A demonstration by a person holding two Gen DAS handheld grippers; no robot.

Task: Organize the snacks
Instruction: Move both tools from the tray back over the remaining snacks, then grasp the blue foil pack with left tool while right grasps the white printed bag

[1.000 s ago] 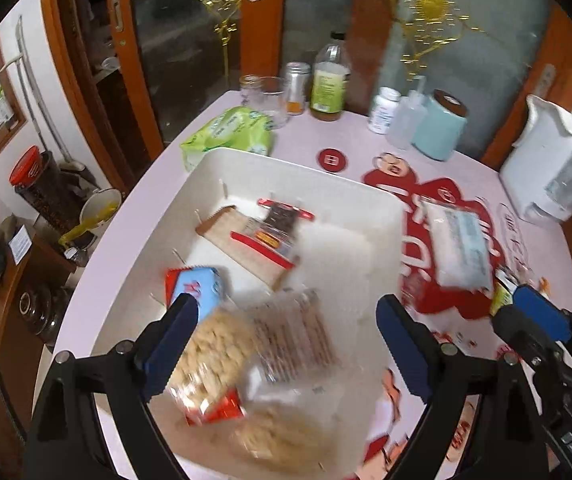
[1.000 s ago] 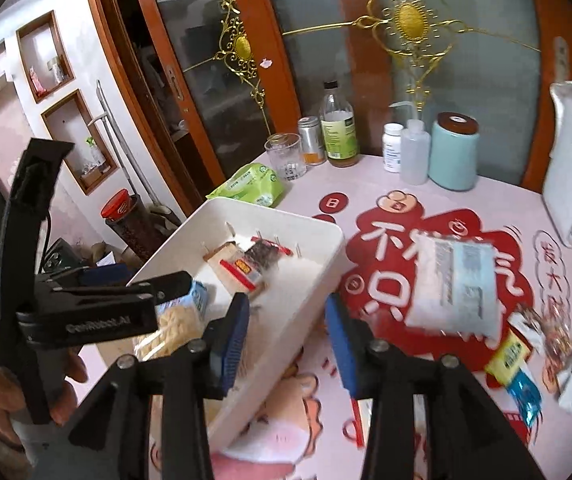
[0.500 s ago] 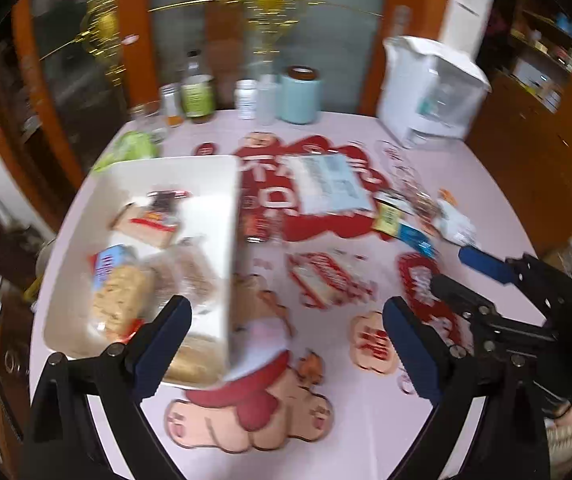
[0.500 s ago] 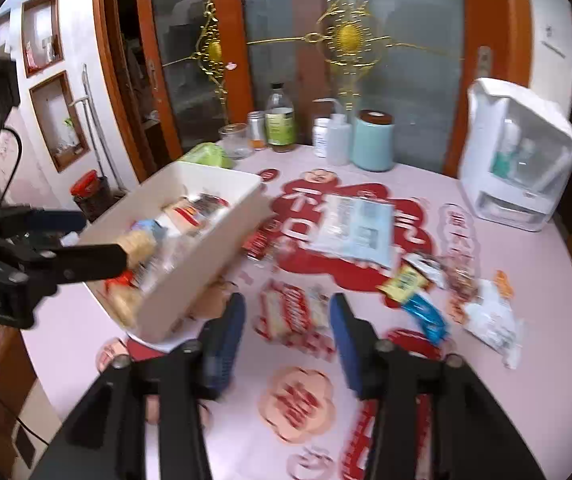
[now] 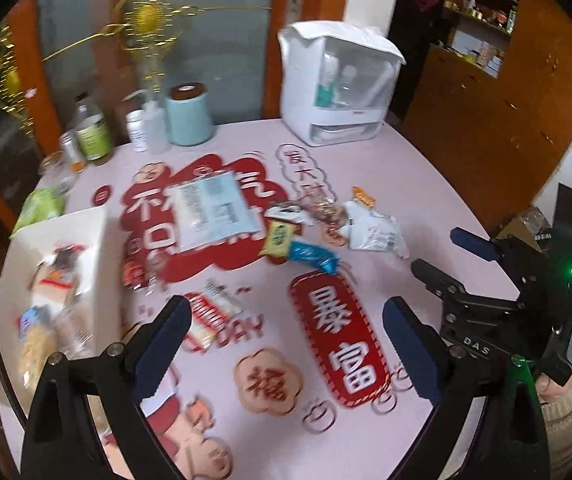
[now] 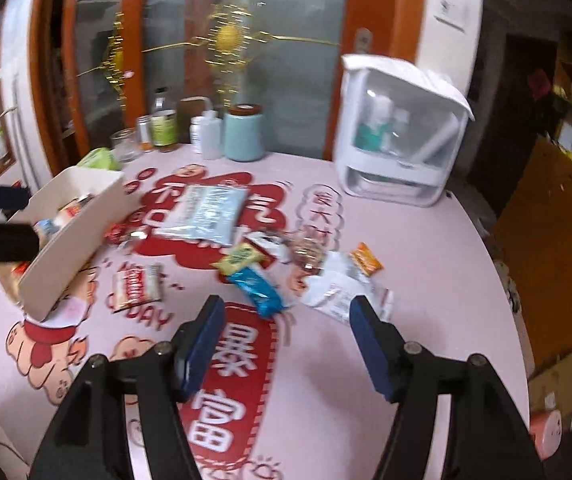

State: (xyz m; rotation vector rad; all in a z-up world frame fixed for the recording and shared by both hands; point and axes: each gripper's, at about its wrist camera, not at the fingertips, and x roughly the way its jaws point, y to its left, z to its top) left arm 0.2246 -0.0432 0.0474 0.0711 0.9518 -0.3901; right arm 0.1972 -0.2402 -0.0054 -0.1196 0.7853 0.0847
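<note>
A white bin (image 5: 102, 264) (image 6: 74, 236) with several snack packs in it sits at the table's left. Loose snacks lie mid-table: a red-white pack (image 5: 210, 316) (image 6: 138, 286), a blue wrapper (image 5: 311, 256) (image 6: 260, 290), a yellow-green pack (image 5: 280, 238) (image 6: 240, 258), a white bag (image 5: 373, 232) (image 6: 341, 292), an orange packet (image 6: 365, 260) and a large pale blue pack (image 5: 214, 208) (image 6: 204, 214). My left gripper (image 5: 282, 344) is open and empty above the table front. My right gripper (image 6: 286, 344) is open and empty, just short of the blue wrapper; it also shows in the left wrist view (image 5: 457, 260).
At the table's back stand a white dispenser box (image 5: 337, 92) (image 6: 401, 136), a teal canister (image 5: 190, 116) (image 6: 244, 134), bottles (image 5: 92, 128) and a glass (image 6: 124, 148). A green pack (image 5: 42, 204) lies behind the bin. A wooden cabinet (image 5: 505, 100) stands on the right.
Both views have swung right, from over the bin to the loose snacks mid-table. Both grippers stay open and empty; the right one has opened wider.
</note>
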